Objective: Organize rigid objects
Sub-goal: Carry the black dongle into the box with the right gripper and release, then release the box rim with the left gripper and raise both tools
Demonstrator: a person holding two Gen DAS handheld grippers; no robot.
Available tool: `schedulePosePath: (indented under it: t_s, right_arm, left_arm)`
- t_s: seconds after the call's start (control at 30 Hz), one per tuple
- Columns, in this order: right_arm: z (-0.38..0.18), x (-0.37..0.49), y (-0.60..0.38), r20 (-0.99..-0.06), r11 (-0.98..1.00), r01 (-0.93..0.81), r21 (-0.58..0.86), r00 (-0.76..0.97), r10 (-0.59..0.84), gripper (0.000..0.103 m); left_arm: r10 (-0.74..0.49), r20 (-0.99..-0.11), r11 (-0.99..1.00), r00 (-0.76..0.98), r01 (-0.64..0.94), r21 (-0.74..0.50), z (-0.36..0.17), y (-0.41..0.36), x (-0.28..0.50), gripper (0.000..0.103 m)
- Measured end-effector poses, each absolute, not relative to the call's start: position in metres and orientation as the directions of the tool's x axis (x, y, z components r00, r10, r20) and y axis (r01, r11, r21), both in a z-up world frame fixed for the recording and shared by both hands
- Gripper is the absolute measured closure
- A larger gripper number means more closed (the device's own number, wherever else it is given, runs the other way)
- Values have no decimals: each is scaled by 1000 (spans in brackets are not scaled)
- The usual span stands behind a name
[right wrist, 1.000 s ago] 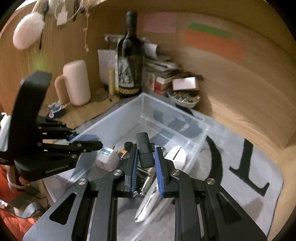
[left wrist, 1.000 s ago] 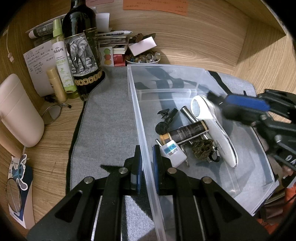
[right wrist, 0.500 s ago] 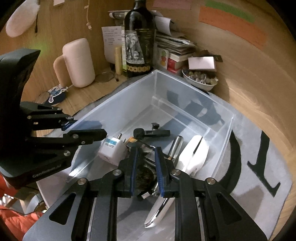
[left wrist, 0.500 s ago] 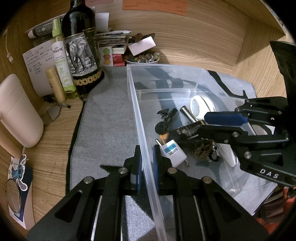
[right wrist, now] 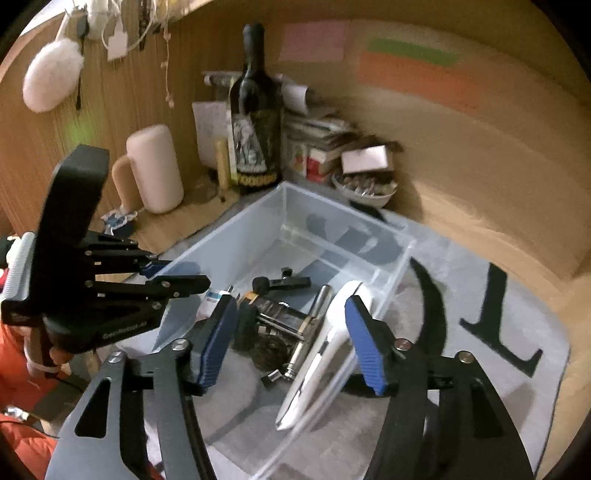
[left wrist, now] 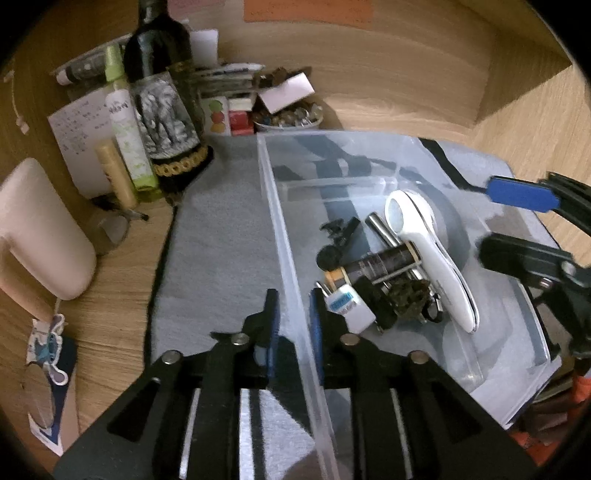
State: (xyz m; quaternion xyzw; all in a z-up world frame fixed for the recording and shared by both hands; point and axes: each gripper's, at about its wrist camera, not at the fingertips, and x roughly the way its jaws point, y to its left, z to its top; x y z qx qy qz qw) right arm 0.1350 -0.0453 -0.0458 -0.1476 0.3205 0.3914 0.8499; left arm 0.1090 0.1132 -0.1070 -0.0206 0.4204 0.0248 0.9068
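A clear plastic bin (left wrist: 280,221) sits on a grey felt mat (left wrist: 221,251). A white handheld device (left wrist: 436,258) lies inside, near a dark bottle (left wrist: 162,110) with an elephant label

Wine bottle (left wrist: 162,70): neck cut off by the top edge in the left wrist view; label print too blurred to read. Orange wall note (left wrist: 306,9) also clipped at the top, its writing illegible. Right claw (left wrist: 506,221) only partly in frame at the right edge. Bowl (right wrist: 364,186) contents too small and soft to identify. Dark clump (right wrist: 271,350) in the clear bin (right wrist: 229,240): unclear what it is. Whole right wrist view smeared.
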Motion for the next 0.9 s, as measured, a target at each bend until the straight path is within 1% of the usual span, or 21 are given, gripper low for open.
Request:
schedulePosePath:
  t_s: [0.03,0.07,0.2,0.23,0.4,0.47,0.57,0.63,0.7,0.77,0.8,0.87,0.9]
  right_arm:
    - [-43,133,-50,-646,658,-753,1,502,575,32]
    - [-40,131,-54,-634,664,-747,2,513,579,29]
    - [-30,123,-72,-592,688,-725,8,552,588,23]
    - [-27,121,-76,-580,697,-717,8,564,587,21]
    - [-16,113,-96,-538,730,-684,14,610,582,19]
    - [-12,109,-103,-520,742,-670,17,628,579,14]
    - [-6,101,-114,-485,761,-648,14,661,572,4]
    - [-1,92,-122,-457,773,-634,10,685,567,2]
    - [4,85,-128,-434,782,-623,5,703,563,1]
    - [9,77,-136,-404,794,-608,2,725,557,0]
    - [12,73,-139,-391,799,-601,1,735,554,0]
    - [16,65,-147,-362,808,-589,1,753,549,0]
    - [18,61,-151,-350,814,-581,-1,763,544,0]
  left_arm:
    - [35,-756,997,654,-70,-14,-103,115,107,76]
    - [40,-748,997,662,-75,-14,-99,116,106,73]
    - [52,-717,996,695,-84,-9,-83,116,96,71]
    - [52,-710,996,702,-83,-10,-79,115,95,68]
    - [44,-648,998,760,-67,-11,-54,103,78,57]
    - [36,-617,998,786,-59,-17,-44,97,69,49]
    - [15,-577,999,817,-42,-34,-31,88,61,44]
    - [0,-553,999,833,-26,-40,-24,81,53,42]
    - [-6,-533,999,846,-20,-42,-18,75,47,38]
    - [-8,-500,999,866,-20,-51,-11,70,39,25]
    - [-10,-484,998,875,-20,-57,-8,68,35,22]
    - [-14,-449,997,893,-20,-72,-3,64,27,10]
    - [-16,-434,997,901,-19,-76,-1,62,23,8]
